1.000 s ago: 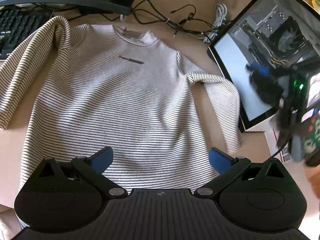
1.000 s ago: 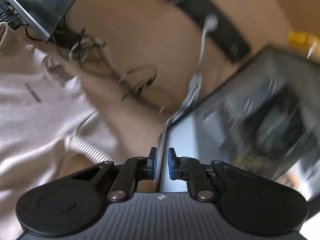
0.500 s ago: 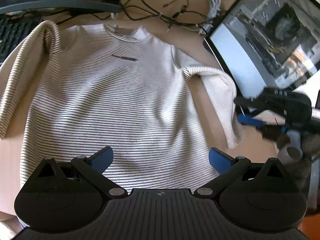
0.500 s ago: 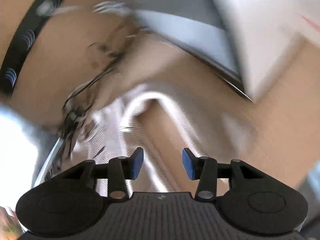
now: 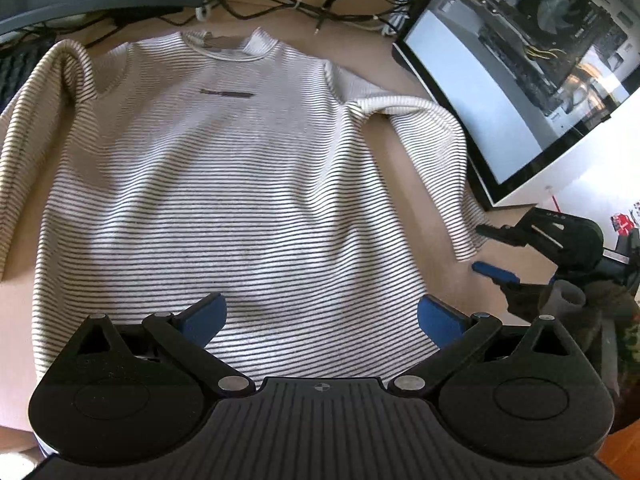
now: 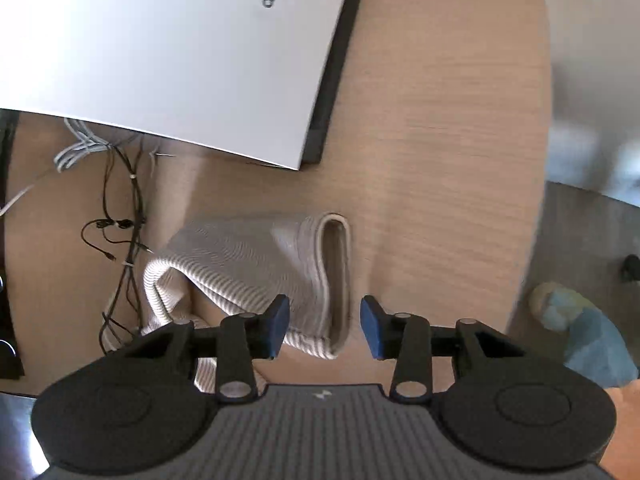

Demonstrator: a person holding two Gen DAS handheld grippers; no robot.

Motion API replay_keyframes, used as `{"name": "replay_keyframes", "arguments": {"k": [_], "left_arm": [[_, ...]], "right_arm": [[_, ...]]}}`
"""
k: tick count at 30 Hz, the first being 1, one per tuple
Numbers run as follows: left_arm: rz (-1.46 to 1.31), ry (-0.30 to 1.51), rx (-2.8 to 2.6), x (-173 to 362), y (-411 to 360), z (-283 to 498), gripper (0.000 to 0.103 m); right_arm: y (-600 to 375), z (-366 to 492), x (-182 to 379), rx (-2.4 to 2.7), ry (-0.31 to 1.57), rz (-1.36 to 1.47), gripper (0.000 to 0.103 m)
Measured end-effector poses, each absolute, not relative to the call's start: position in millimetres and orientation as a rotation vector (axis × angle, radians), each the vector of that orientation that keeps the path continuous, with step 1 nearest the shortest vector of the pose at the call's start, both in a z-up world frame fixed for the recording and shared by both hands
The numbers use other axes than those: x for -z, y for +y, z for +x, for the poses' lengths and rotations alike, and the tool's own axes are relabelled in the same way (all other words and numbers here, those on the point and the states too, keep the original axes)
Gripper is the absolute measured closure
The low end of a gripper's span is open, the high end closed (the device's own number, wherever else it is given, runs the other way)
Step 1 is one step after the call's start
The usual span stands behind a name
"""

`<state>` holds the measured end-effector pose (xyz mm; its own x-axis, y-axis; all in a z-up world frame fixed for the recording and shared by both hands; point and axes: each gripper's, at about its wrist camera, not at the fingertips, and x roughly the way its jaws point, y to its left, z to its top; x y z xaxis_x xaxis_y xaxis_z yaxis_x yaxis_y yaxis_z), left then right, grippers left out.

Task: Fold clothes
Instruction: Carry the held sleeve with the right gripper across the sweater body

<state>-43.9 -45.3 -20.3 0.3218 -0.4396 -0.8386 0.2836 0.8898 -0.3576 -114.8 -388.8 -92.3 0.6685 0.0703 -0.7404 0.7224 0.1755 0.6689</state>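
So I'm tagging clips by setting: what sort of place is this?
Likely a home or office computer desk: a striped shirt lies on a wooden desk beside a PC case, loose cables and a keyboard.

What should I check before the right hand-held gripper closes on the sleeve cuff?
1. Shirt laid flat, front up on the desk: ok.
2. Right hand-held gripper at the sleeve cuff, jaws having just narrowed a little, pads not yet pressing: ok.
3. Cuff centred between the pads: not ok; it sits toward the left pad.
4. Both cuff layers would be caught: cannot tell.
5. Left hand-held gripper open above the hem, holding nothing: ok.
6. Cables and white box apart from the sleeve: ok.
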Motion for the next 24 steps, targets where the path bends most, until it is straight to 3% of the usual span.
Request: {"name": "replay_keyframes", "arguments": {"k": [7, 15, 24], "left_arm": [[-0.179, 1.165, 0.437, 22, -34, -44, 0.0], [-0.188, 1.166, 0.413, 22, -29, -44, 0.0], [-0.218, 1.131, 0.439, 17, -30, -43, 0.0]], "right_arm": [[-376, -87, 94, 0.449, 0.72, 1.19, 0.067], [-361, -72, 69, 0.393, 0.69, 0.838, 0.097], [-299, -51, -36, 0.192, 0.524, 0.284, 0.099]]}}
